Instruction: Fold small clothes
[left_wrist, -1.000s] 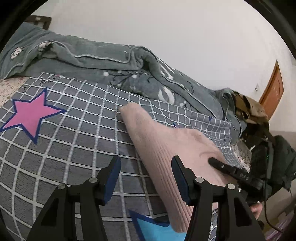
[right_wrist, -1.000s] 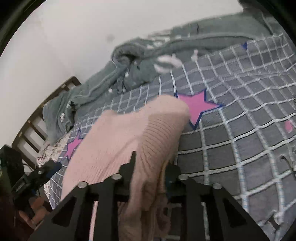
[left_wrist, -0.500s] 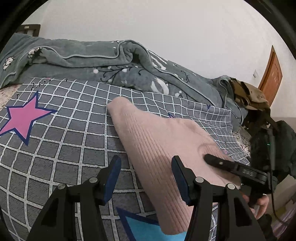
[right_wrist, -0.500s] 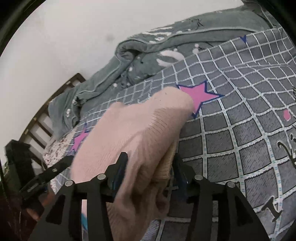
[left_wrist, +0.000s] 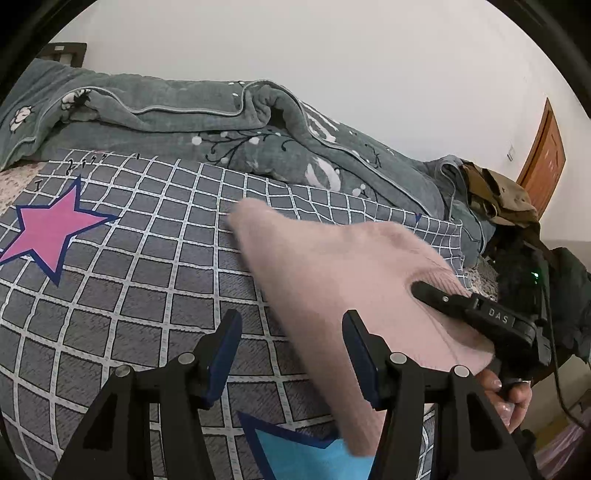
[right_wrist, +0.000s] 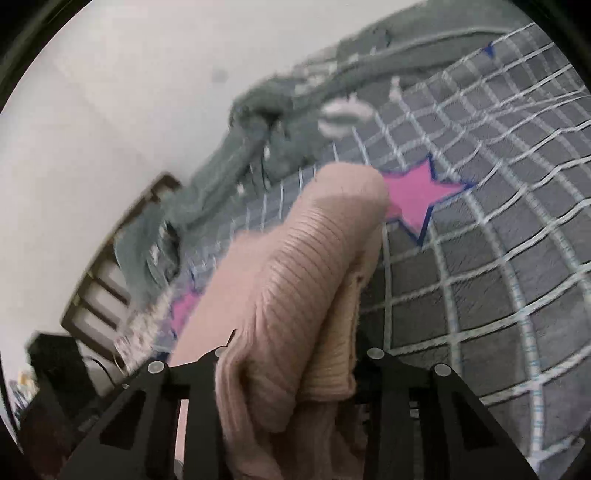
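Note:
A pink ribbed knit garment (left_wrist: 332, 280) lies folded on the grey checked bedspread (left_wrist: 140, 266). My left gripper (left_wrist: 291, 350) is open and empty, just above the garment's near left edge. My right gripper (right_wrist: 291, 350) is shut on a bunched fold of the garment (right_wrist: 295, 280) and holds it up off the bed. In the left wrist view the right gripper (left_wrist: 476, 314) presses into the garment's right side, with the hand behind it. The right fingertips are hidden by the cloth.
A rumpled grey-green quilt (left_wrist: 207, 125) lies along the back of the bed by the white wall. A pile of dark clothes and a bag (left_wrist: 517, 236) sit at the right, near a wooden door (left_wrist: 543, 162). A wooden headboard (right_wrist: 110, 280) shows in the right wrist view.
My right gripper has lifted and carried the pink fold across the garment, tilting as it goes. My left gripper has stayed open, shifting slightly over the bed.

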